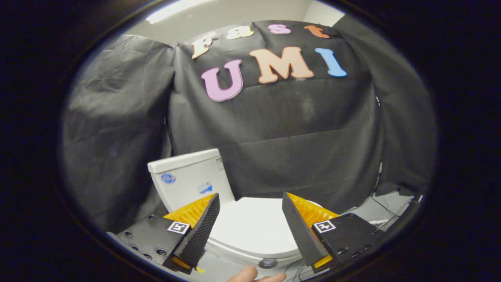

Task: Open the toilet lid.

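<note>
Gripper view: mounted on the gripper [250, 203], looking forward and slightly downward along its spread fingers, near above the closed toilet lid [250, 225], facing the booth wall [282, 129].

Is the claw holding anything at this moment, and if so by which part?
Nothing is held. The claw is open, its fingers spread apart above the closed toilet lid, not touching it.

Black cloth wall [297, 129] behind; thin cables [385, 213], perhaps, on the floor.
</note>
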A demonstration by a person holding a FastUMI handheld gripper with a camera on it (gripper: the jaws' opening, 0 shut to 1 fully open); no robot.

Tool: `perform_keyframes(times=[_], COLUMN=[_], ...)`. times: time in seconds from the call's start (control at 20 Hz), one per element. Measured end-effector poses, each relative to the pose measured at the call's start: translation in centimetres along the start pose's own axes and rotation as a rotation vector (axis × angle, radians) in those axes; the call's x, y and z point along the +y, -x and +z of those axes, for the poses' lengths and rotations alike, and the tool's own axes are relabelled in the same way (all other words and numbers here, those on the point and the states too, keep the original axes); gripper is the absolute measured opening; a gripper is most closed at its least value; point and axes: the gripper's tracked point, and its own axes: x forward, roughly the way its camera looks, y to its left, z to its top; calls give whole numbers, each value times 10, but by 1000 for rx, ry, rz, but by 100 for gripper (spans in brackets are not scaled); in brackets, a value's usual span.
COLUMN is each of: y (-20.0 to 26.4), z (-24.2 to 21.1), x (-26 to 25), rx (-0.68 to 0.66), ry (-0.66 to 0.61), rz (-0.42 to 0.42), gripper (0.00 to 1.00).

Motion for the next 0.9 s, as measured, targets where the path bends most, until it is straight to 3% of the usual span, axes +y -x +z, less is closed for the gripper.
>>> perform_keyframes(times=[0.25, 0.4, 0.9], y=[-4, -9, 11], z=[-28, -42, -139], x=[5, 3, -53], rx=[34, 30, -44], ry=[-68, -183, -801], rz=[14, 29, -168], gripper=[99, 99, 98])
